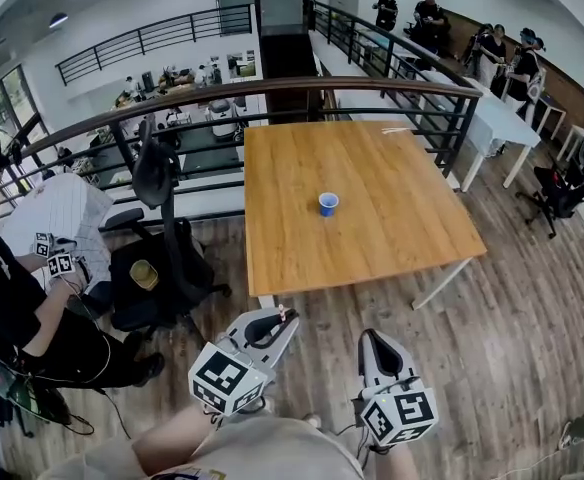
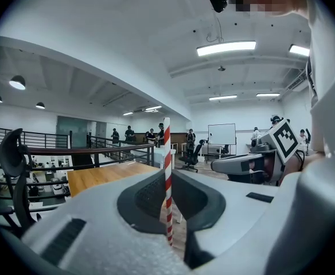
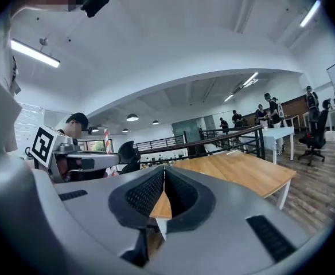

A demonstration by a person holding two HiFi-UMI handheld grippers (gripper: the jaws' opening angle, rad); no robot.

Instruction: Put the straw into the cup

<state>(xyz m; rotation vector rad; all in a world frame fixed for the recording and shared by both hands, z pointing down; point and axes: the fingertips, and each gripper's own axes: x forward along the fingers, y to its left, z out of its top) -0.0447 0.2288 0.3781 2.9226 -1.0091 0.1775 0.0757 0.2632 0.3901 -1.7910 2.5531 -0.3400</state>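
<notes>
A small blue cup (image 1: 328,204) stands upright near the middle of the wooden table (image 1: 392,228). Both grippers are held low in front of the table's near edge, well short of the cup. My left gripper (image 1: 283,315) is shut on a red-and-white striped straw (image 2: 167,176), which stands upright between its pads (image 2: 150,193). The same straw (image 3: 106,140) shows in the right gripper view, sticking up from the left gripper. My right gripper (image 1: 369,335) is shut with its tips touching (image 3: 164,171) and nothing between them.
A black office chair (image 1: 162,258) stands left of the table, and a seated person (image 1: 12,298) is further left. A curved railing (image 1: 272,93) runs behind the table. People sit at a white table (image 1: 492,118) at the back right. Wooden floor lies beneath me.
</notes>
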